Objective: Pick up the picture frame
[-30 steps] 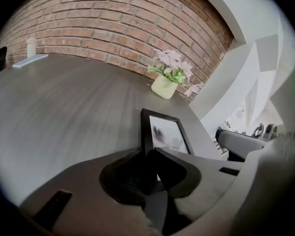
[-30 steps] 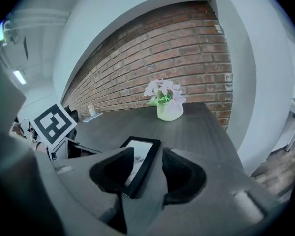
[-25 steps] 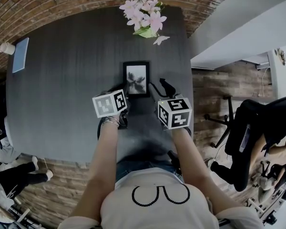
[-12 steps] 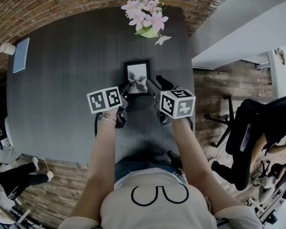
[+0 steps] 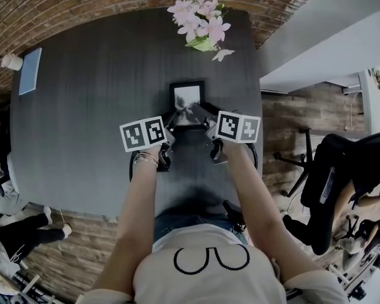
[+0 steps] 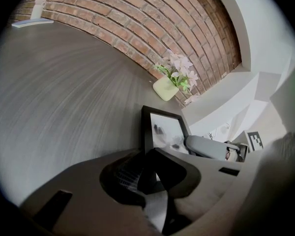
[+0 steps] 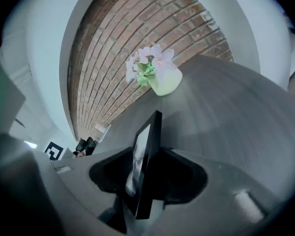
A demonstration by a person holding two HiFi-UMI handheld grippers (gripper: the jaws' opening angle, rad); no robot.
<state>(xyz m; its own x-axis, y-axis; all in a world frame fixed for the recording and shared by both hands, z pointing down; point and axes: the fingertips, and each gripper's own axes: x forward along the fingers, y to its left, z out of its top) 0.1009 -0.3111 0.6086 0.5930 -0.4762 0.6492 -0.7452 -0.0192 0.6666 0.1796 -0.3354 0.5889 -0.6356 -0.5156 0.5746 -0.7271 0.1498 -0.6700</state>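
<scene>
With left gripper (image 5: 171, 121) and right gripper (image 5: 202, 114) jaws each pinching a near corner of the picture frame (image 5: 187, 97), I'd raise both evenly off the worktop (image 5: 88, 94).

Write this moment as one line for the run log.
left gripper: shut on picture frame | right gripper: shut on picture frame | flower vase: beyond frame, apart
</scene>
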